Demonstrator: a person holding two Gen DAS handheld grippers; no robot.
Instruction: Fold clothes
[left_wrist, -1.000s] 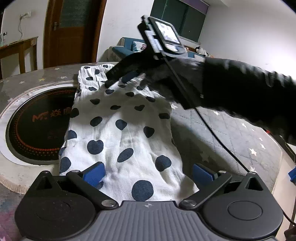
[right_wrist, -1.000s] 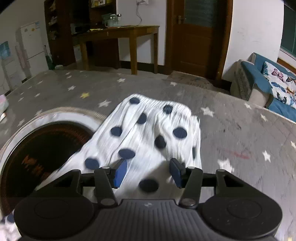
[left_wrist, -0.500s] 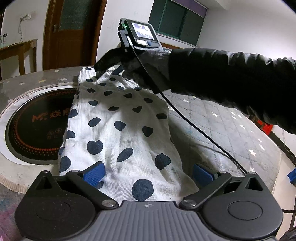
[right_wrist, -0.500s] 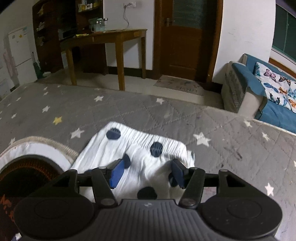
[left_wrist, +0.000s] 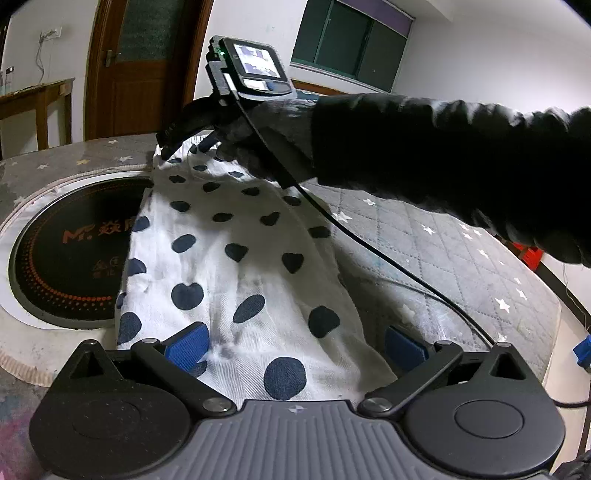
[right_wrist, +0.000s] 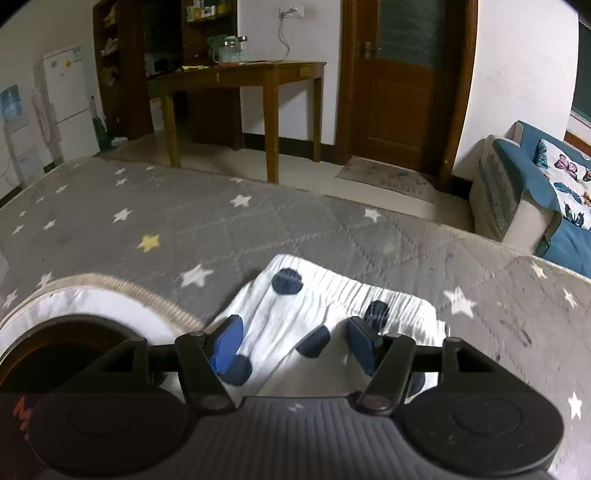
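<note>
At 9 o'clock in the left wrist view, a round black cooktop (left_wrist: 74, 254) is set into the star-patterned cover (left_wrist: 461, 266). The dotted garment (left_wrist: 236, 266) is laid lengthwise across the centre, its left edge overlapping the cooktop. The left gripper (left_wrist: 295, 343) is spread wide, its pads on either side of the garment's near end; nothing is gripped. At 12 o'clock, the right gripper (right_wrist: 291, 341) is held over the waistband (right_wrist: 351, 291), parted and released. A sofa (right_wrist: 532, 192) is seen at 3 o'clock.

The right gripper (left_wrist: 184, 144) hides the polka-dot garment's (left_wrist: 236, 258) far waistband corner.
</note>
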